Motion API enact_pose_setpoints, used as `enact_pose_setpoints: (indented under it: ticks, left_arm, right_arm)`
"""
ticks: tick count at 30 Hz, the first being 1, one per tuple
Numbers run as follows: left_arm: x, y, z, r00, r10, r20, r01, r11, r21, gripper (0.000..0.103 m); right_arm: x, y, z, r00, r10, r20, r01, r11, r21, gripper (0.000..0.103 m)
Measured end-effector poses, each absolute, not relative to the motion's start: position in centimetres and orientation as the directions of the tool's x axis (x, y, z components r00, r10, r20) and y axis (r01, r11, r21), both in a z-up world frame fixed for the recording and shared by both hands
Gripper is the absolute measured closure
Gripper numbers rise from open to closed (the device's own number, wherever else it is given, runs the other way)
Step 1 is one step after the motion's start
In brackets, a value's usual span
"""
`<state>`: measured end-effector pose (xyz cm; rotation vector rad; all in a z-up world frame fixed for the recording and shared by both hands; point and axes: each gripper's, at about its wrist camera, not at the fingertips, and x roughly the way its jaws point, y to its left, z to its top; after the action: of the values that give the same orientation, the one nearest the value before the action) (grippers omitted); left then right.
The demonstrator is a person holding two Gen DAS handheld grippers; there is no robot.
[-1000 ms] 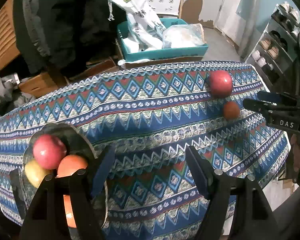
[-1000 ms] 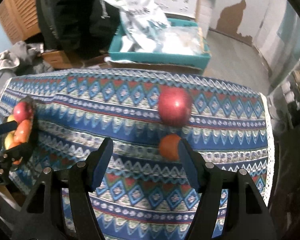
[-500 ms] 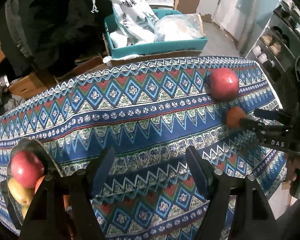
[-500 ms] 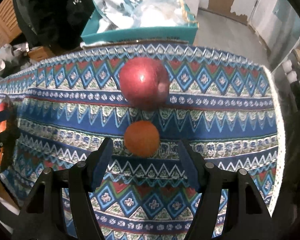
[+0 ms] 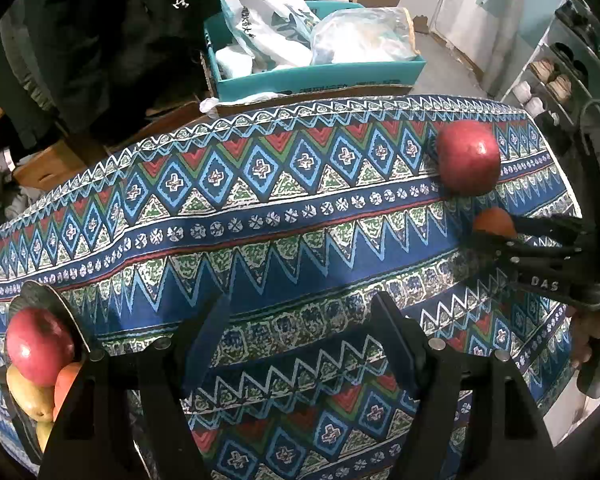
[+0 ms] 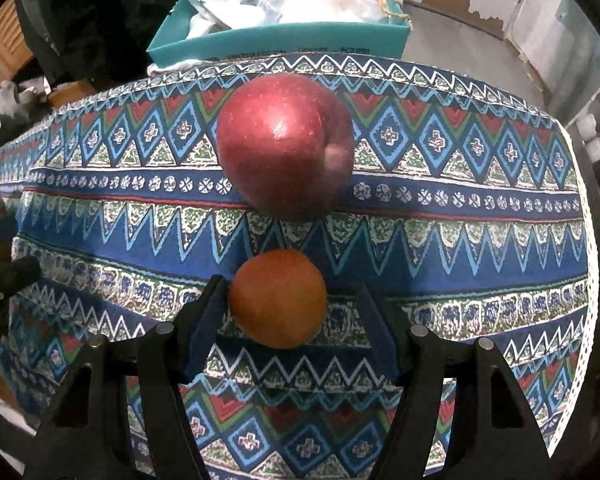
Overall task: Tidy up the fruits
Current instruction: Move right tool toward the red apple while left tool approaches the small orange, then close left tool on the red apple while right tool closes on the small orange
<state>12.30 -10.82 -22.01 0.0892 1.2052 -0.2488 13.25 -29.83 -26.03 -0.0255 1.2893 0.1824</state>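
An orange [image 6: 278,298] lies on the patterned tablecloth [image 6: 460,216], with a large red apple [image 6: 286,146] just behind it. My right gripper [image 6: 294,300] is open with the orange between its fingers; the left finger is close to or touching it, the right finger stands apart. In the left wrist view the apple [image 5: 468,158] and orange [image 5: 494,222] sit at the far right, with the right gripper [image 5: 500,236] around the orange. My left gripper [image 5: 300,328] is open and empty over the cloth. A dark bowl [image 5: 40,294] at lower left holds a red apple [image 5: 40,346], an orange and yellow fruit.
A teal box [image 5: 312,76] with plastic bags stands behind the table on cardboard. A dark jacket [image 5: 80,40] hangs at the back left. A shelf rack [image 5: 572,60] stands at the right. The table's right edge [image 6: 580,208] is near the fruit.
My right gripper has moved forward until the orange sits between its fingers. My left gripper has shifted right, so the bowl has slid toward the left edge of its view.
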Motion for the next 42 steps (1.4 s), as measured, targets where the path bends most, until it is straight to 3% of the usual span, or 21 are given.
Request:
enact_pose_setpoints:
  ticks: [3,17,28,42]
  left_arm:
    - [12.4,-11.0,-22.0,0.331,-0.151,-0.931,0.238,0.969,-0.073,0.028]
    - [13.9,-14.6,-20.5,0.341,-0.207,-0.917,0.273,0.955,-0.114,0.028]
    - [16.5,-21.0,-19.9,0.34,-0.262,-0.903,0.339,0.93,-0.142,0.022]
    - [19.3,-26.0,-21.3,0.303,-0.319,-0.898,0.357,0.912,-0.203,0.022]
  right_arm:
    - [13.3,-29.6,-26.8,0.249,0.134,-0.959,-0.157,0.983,0.097,0.057]
    - [13.7,-33.6,-23.7,0.336,0.106,-0.936,-0.089,0.993,0.08,0.058]
    - [15.4,-37.2,-20.6,0.389,0.079,-0.918,-0.067,0.996,0.057,0.058]
    - [16.4,-40.5,-20.1,0.432,0.061,-0.9,-0.005,0.998,0.065,0.058]
